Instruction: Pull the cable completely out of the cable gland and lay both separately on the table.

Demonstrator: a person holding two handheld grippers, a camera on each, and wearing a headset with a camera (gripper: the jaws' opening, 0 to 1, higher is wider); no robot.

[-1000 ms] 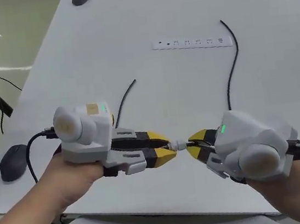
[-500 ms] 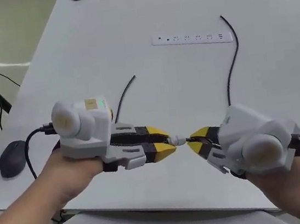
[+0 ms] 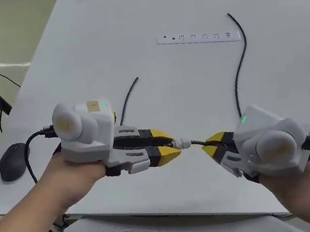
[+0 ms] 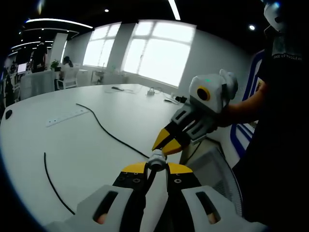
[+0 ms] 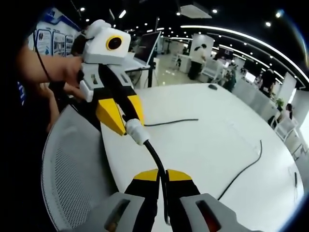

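Right gripper view: cable (image 5: 155, 162) between cable gland (image 5: 135, 131) and right gripper (image 5: 162, 174)

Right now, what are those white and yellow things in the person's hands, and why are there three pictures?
They are two grippers, a bit like big tweezers, and a person holds one in each hand. The wide picture comes from a camera on the person's head, looking down. The two round pictures come from small cameras that ride on the grippers.

The left gripper is pinching a small white cable gland, a little sleeve that a cable passes through. The right gripper is pinching the black cable that comes out of it. Both are held up above a white table.

On the table lie a white power strip, a short black wire and a longer black wire.
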